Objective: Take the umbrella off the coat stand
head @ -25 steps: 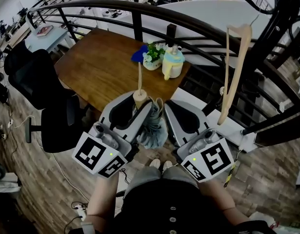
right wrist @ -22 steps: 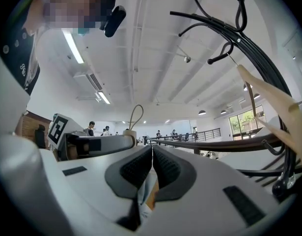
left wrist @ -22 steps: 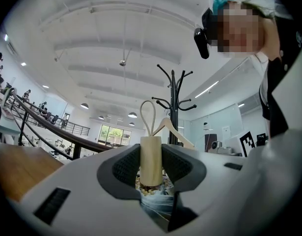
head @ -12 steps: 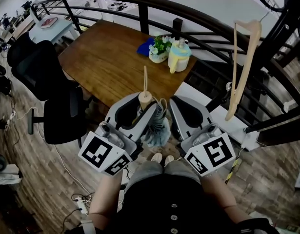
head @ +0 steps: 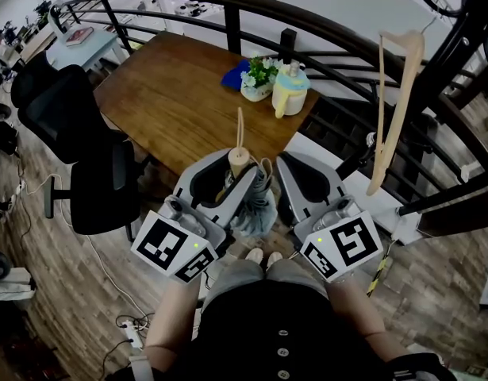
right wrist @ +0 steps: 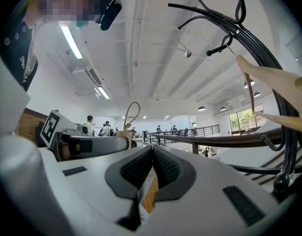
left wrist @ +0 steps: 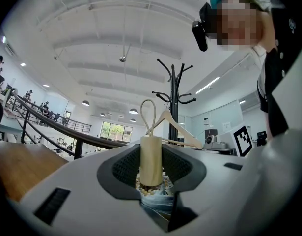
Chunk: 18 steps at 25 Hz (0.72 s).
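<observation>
My left gripper point(head: 232, 167) is shut on the umbrella's pale wooden handle point(head: 239, 162), which stands upright between the jaws with its cord loop on top. The folded blue-grey umbrella canopy point(head: 255, 209) hangs below the jaws, in front of the person's body. In the left gripper view the handle point(left wrist: 151, 159) fills the gap of the left gripper point(left wrist: 151, 167). The black coat stand point(head: 466, 22) rises at the right, apart from the umbrella. My right gripper point(head: 295, 165) is beside the umbrella, shut with nothing held; its jaws point(right wrist: 152, 154) meet.
A wooden hanger point(head: 394, 109) hangs on the coat stand point(right wrist: 259, 38). A curved black railing point(head: 228, 6) runs ahead. Below it stands a wooden table point(head: 172, 101) with a flower pot point(head: 259, 78) and a yellow jug point(head: 290, 90). A black office chair point(head: 77, 133) is at left.
The head view has shifted slightly. Both grippers and the umbrella keep their places relative to each other.
</observation>
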Available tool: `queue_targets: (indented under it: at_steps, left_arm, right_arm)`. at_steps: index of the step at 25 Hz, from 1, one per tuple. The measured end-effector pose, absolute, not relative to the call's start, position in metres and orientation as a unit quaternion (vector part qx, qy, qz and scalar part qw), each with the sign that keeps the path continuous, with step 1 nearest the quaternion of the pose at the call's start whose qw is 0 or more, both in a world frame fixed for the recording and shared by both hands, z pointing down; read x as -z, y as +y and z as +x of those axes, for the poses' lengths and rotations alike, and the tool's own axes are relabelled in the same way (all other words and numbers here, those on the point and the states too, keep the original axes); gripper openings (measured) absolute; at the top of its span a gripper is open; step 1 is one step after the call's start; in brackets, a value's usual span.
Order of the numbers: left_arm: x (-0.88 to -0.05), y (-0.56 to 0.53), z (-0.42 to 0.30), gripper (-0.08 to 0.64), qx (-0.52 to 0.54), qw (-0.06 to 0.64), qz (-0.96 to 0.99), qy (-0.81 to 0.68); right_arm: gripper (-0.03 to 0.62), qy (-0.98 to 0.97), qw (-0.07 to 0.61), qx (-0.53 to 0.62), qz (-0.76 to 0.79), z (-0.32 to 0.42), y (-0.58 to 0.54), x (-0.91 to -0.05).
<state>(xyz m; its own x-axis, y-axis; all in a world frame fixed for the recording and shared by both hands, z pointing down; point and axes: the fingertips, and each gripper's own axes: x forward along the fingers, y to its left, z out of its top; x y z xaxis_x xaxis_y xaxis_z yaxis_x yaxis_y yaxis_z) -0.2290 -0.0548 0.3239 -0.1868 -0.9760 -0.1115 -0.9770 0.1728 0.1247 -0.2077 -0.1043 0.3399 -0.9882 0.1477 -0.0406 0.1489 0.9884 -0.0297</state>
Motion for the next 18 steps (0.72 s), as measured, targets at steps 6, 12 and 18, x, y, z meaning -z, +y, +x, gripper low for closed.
queue_targets:
  at_steps: [6, 12, 18]
  left_arm:
    - [-0.328, -0.057, -0.227, 0.144, -0.085, -0.003, -0.638, 0.765]
    - [-0.328, -0.065, -0.227, 0.144, -0.079, -0.006, -0.641, 0.764]
    - [-0.333, -0.060, -0.230, 0.144, -0.082, -0.008, -0.644, 0.761]
  right_arm:
    - [0.028, 0.997, 0.012, 0.009, 0.074, -0.206, -0.106, -0.344]
    - [0.028, 0.997, 0.009, 0.008, 0.075, -0.206, -0.113, -0.343]
    - [0.028, 0.997, 0.006, 0.006, 0.075, -0.208, -0.107, -0.347]
